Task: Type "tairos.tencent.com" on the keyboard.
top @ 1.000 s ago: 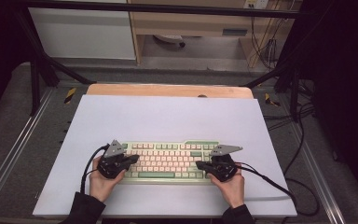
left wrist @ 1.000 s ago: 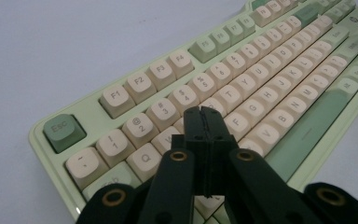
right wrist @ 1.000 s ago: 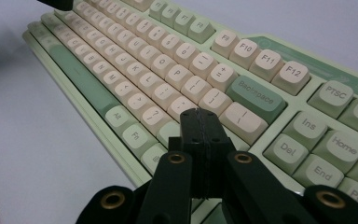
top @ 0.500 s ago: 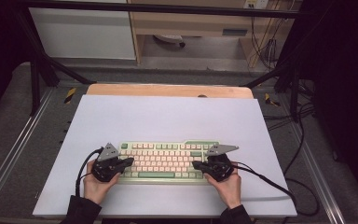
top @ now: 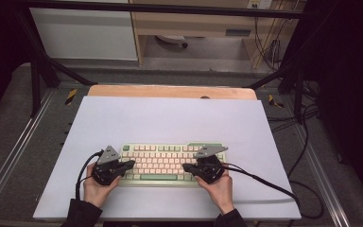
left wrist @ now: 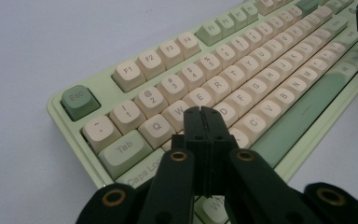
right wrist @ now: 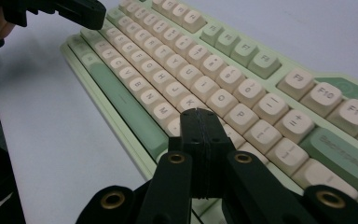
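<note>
Table sheet evenly lit, surroundings dark; far keyboard keys soft; faint shadows.

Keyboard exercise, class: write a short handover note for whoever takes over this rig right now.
Left hand-held gripper: jaws shut, empty, tip over the keys near W and S.
Right hand-held gripper: jaws shut, empty, tip over the keys near K and L.
Keyboard: lies flat at the near edge of the white mat, between both hands.
Done: both tips brought to the keys.
Left: the key pressing itself; whether a key is down I cannot tell.

Both hands low and level, left gripper and right gripper pointing inward, fingers closed.
</note>
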`<act>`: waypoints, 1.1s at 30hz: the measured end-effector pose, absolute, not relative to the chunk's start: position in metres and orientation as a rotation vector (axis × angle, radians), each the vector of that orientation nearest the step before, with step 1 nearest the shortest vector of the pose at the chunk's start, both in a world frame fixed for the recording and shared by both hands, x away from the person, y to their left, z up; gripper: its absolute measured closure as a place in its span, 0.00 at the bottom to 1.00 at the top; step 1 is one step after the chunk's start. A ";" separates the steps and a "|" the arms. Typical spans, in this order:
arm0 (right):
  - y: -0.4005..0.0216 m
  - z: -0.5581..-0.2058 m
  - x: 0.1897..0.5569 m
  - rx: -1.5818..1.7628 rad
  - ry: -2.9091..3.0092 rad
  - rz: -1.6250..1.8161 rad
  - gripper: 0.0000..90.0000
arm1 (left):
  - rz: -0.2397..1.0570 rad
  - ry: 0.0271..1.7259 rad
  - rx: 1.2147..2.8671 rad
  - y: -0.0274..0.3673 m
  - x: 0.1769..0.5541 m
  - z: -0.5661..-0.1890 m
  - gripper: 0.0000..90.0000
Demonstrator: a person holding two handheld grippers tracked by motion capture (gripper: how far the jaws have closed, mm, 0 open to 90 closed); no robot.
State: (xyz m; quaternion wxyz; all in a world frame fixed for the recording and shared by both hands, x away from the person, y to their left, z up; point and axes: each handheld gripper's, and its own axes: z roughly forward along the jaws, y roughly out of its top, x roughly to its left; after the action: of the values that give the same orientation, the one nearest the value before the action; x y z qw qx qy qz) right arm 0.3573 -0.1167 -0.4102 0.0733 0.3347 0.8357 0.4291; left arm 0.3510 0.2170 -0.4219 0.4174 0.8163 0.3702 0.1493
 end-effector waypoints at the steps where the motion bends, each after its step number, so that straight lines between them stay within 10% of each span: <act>1: -0.114 -0.410 0.357 1.003 2.514 1.288 1.00 | 0.377 0.928 2.048 0.217 0.351 -0.422 1.00; 33: -0.060 -0.432 0.367 0.970 2.584 1.303 1.00 | 0.377 0.932 2.039 0.219 0.351 -0.422 1.00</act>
State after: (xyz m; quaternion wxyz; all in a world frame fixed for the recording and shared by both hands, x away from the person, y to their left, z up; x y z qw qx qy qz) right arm 0.3675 -0.0597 -0.4316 0.0446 0.3174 0.8458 0.4265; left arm 0.3515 0.2191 -0.4218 0.4206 0.8138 0.3718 0.1504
